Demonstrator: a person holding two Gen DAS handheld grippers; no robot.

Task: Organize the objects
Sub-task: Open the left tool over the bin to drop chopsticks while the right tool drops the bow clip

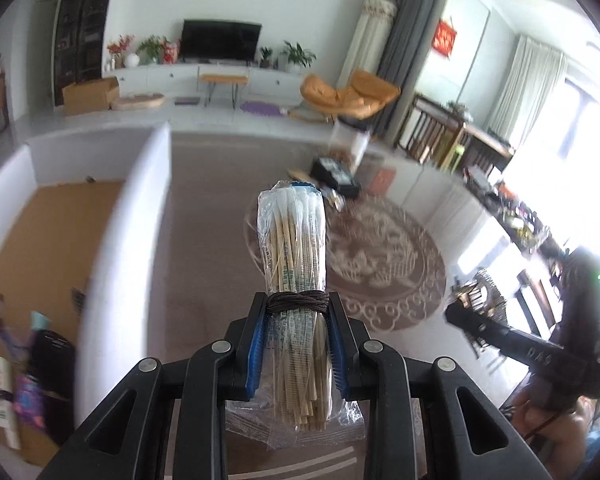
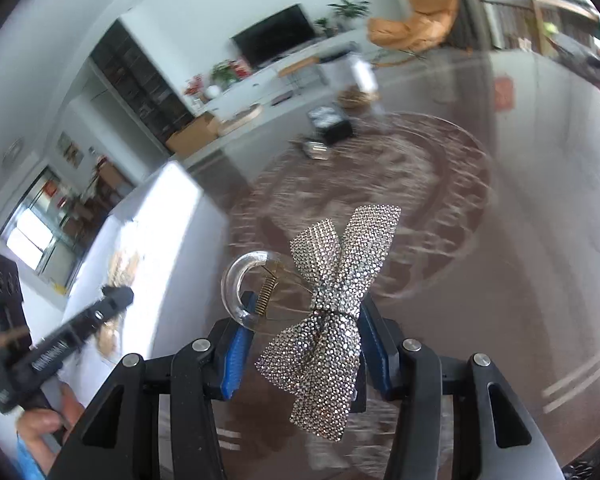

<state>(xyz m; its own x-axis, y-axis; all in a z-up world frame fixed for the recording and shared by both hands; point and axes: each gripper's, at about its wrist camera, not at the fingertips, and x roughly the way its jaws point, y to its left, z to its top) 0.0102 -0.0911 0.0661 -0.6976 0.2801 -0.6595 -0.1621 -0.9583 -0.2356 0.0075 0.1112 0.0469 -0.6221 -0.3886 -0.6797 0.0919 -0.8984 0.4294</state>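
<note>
My left gripper [image 1: 298,312] is shut on a bundle of wrapped wooden sticks [image 1: 294,240], tied with dark cord and standing upright between the blue pads, lifted above the floor. In the right wrist view my right gripper [image 2: 306,320] is shut on a sparkly rhinestone bow hair clip [image 2: 336,296] with a clear plastic claw [image 2: 236,284] at its left. The other gripper [image 1: 496,332] shows at the right edge of the left wrist view, and the left one [image 2: 60,340] with a hand [image 2: 44,424] on it at the lower left of the right wrist view.
A white-walled box with a brown bottom [image 1: 56,224] lies to the left, holding several small items [image 1: 28,380]. A round patterned rug [image 1: 384,264] covers the floor ahead, with a dark box [image 1: 336,176] at its far side. Shelving [image 1: 452,136] and an orange chair [image 1: 348,96] stand beyond.
</note>
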